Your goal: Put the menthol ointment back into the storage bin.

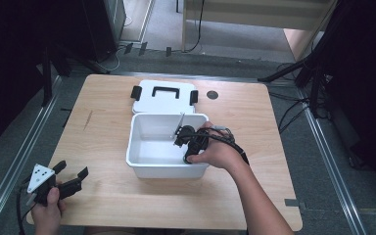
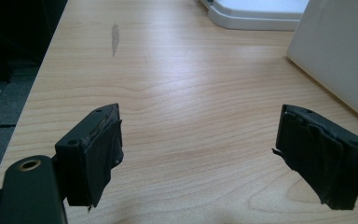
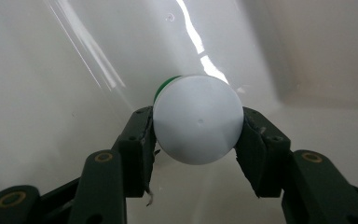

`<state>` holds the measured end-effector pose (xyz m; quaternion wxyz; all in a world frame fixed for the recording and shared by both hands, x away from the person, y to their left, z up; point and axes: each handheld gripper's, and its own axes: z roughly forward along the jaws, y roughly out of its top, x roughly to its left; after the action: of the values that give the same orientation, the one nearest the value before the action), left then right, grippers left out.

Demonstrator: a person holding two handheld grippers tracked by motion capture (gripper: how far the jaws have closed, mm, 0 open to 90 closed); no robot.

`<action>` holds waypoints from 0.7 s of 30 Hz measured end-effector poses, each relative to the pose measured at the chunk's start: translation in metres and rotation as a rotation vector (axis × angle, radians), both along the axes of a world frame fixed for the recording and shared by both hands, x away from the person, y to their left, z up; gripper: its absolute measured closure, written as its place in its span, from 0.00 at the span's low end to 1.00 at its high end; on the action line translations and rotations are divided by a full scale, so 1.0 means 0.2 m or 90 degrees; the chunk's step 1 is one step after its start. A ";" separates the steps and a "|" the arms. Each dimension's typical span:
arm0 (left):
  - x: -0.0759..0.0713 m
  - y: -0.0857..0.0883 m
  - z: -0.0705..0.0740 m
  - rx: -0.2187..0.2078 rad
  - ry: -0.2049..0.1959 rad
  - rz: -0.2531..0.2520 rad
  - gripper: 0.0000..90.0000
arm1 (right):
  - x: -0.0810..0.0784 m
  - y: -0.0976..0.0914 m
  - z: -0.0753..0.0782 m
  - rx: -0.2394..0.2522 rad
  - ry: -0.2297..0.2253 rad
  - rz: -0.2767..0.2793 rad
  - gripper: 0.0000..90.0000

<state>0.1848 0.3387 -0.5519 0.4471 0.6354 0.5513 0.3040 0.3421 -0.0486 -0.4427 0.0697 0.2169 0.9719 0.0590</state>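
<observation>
Scene: I work from the near edge of a wooden tabletop (image 1: 254,196), where an open white box (image 1: 142,164) sits near the middle and its lid (image 1: 164,105) lies flat just behind it, toward the far edge.
Right gripper: My right gripper (image 3: 196,128) reaches down inside the box, jaws pressed against both sides of a white ball (image 3: 198,119) with a green sliver at its upper left.
Ball: Low in the box, at or near the floor on the right side; I cannot tell if it touches.
Left gripper: My left gripper (image 2: 199,147) waits over the near left corner of the tabletop, jaws spread wide with nothing between them.
Step in hand: I judge this as the grasp itself, either picking the ball out or setting it in; the pictures do not settle which.
Next move: A lift calls for a steady straight rise clear of the box wall; a placement calls for parting the jaws gently so the ball does not roll.
</observation>
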 end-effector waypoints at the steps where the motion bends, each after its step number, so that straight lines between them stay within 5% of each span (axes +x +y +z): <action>1: 0.00 0.00 0.00 -0.001 0.000 0.001 0.17 | 0.00 0.00 0.00 0.000 0.001 0.002 0.56; 15: 0.00 0.00 0.00 -0.001 0.000 0.001 0.17 | -0.02 -0.01 0.03 0.007 -0.012 0.007 0.56; 21: 0.00 0.00 0.00 -0.002 -0.001 0.002 0.17 | -0.04 -0.04 0.16 0.040 -0.030 -0.002 0.55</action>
<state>0.1852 0.3385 -0.5521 0.4484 0.6336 0.5524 0.3039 0.3343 -0.0561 -0.4114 0.0859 0.2189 0.9674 0.0943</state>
